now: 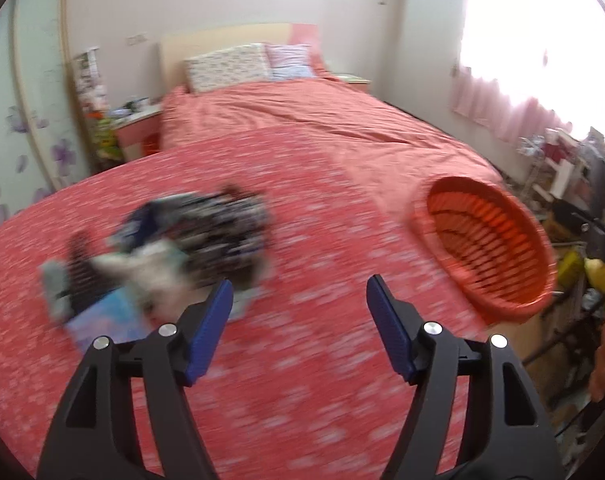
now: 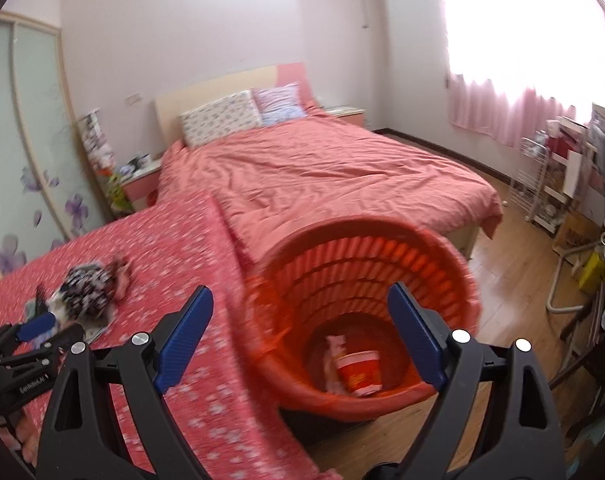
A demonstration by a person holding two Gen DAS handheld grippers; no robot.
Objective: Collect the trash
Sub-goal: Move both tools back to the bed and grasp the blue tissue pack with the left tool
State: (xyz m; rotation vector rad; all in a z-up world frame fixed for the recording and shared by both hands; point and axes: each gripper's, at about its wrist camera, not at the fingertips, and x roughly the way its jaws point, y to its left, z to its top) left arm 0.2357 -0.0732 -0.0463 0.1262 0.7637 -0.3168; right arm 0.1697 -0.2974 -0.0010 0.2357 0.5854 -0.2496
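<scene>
Left gripper (image 1: pixel 300 292): fingers spread wide, blue pads (image 1: pixel 210 332) facing each other with nothing between them. It hangs above a red floral-print cloth (image 1: pixel 286 360) that covers the near surface. The trash pile (image 1: pixel 174 248), a heap of dark patterned wrappers, white crumpled pieces and a flat bluish sheet, lies on the cloth ahead of and outboard of the left finger, its near edge just beyond that fingertip; motion blur prevents identification of individual items. The orange slatted basket (image 1: pixel 498 264) stands ahead of and outboard of the right finger, well apart from the pile. Right gripper (image 2: pixel 300 304): fingers also spread wide, holding nothing. The basket (image 2: pixel 298 264) sits directly ahead between the two fingers, its mouth tilted toward the camera, its left rim against the hanging edge of the cloth (image 2: pixel 206 360). Inside, at the bottom, a red-and-white instant noodle cup (image 2: pixel 358 370) lies beside a pale crumpled wrapper (image 2: pixel 334 350). In this view the trash pile (image 2: pixel 86 288) is far outboard of the left finger, with the left gripper (image 2: pixel 38 328) just in front of it. A bed with a pink cover (image 2: pixel 322 168) extends beyond both fingers; wooden floor (image 2: pixel 510 264) shows outboard of the right finger.
</scene>
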